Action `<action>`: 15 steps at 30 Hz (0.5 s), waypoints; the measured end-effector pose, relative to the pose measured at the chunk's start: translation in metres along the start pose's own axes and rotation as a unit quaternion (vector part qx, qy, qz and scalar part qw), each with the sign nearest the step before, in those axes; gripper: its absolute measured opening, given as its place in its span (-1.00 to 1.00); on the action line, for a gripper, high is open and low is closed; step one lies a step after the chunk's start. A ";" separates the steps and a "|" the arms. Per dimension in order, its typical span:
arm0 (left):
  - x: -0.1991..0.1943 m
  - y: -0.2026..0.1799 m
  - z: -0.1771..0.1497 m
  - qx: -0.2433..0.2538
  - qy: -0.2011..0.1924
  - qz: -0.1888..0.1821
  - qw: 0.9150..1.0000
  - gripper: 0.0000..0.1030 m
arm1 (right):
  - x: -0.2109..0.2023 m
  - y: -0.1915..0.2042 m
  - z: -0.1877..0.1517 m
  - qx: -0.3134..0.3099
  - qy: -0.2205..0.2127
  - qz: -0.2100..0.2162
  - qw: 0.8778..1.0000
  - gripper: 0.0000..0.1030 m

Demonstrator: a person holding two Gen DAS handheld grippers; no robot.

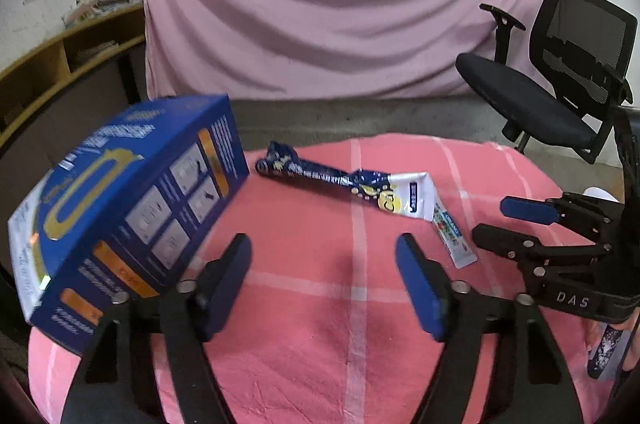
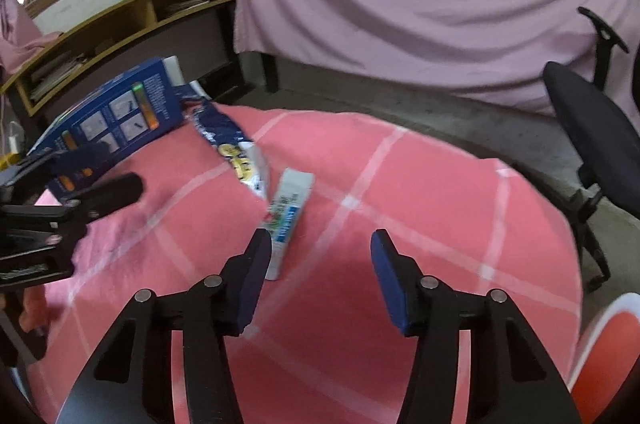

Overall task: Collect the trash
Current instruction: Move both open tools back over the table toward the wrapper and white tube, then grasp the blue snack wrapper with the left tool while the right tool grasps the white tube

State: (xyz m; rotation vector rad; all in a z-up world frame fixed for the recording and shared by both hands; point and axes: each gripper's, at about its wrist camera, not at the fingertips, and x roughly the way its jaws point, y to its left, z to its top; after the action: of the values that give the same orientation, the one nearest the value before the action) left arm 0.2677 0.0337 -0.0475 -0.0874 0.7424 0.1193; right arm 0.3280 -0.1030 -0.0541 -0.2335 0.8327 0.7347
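Blurred print: I can't read the blue box [image 1: 132,200] or crumpled wrapper [image 1: 352,184].
Surface: pink checked cloth [image 1: 320,344].
Room: pink drape [image 1: 340,4], office chair [image 1: 560,76].
Tongs: left gripper [image 1: 324,280] and right gripper [image 2: 320,276] spread, empty.

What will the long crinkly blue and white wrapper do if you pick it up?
The long crinkly blue and white wrapper is twisted and creased, so it probably flops and bends. It looks thin and empty, likely very light. Its shiny film may slip between pads.

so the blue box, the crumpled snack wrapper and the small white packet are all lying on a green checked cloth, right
Not quite: the cloth is pink with pale checks, not green, as the left wrist view shows. The rest holds: the blue box, the crumpled snack wrapper and the small white packet all lie on it.
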 end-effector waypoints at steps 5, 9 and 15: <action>0.004 0.004 0.003 -0.020 0.011 -0.011 1.000 0.13 | 0.016 0.011 0.005 -0.009 0.028 0.015 0.999 -0.03; 0.004 0.008 0.010 -0.038 0.010 -0.028 0.999 0.13 | 0.031 0.014 0.010 -0.012 0.051 0.022 0.998 -0.02; 0.011 0.010 0.025 -0.080 0.021 -0.053 0.995 0.13 | 0.025 0.003 0.008 0.000 0.047 0.014 0.999 -0.62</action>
State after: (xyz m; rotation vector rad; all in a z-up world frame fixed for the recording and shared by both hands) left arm 0.2908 0.0478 -0.0374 -0.2829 0.7681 0.0768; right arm 0.3421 -0.0849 -0.0677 -0.2577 0.9276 0.7542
